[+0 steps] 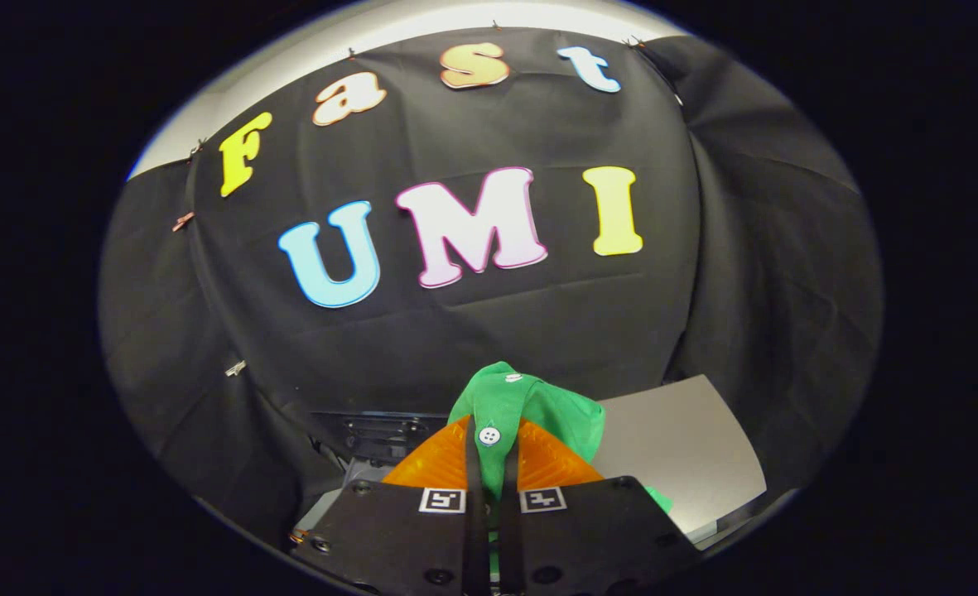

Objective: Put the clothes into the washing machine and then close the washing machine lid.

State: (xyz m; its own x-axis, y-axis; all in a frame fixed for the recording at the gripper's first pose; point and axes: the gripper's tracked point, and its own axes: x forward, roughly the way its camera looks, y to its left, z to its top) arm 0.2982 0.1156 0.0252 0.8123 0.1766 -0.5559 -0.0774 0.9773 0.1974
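A green garment (pixel 530 406) with white buttons is pinched between my two fingers and bunches up above and to the right of them. My gripper (pixel 490 443) is shut on this cloth, held up in the air facing the booth's black wall. Below and to the right of the fingers lies a flat grey panel (pixel 679 451), which looks like the washing machine's lid or top. A dark part of the machine (pixel 373 434) shows just left of the fingers.
The black cloth wall (pixel 472 331) stands close ahead, beyond the garment. The grey panel's front edge (pixel 737 517) runs down at the right.
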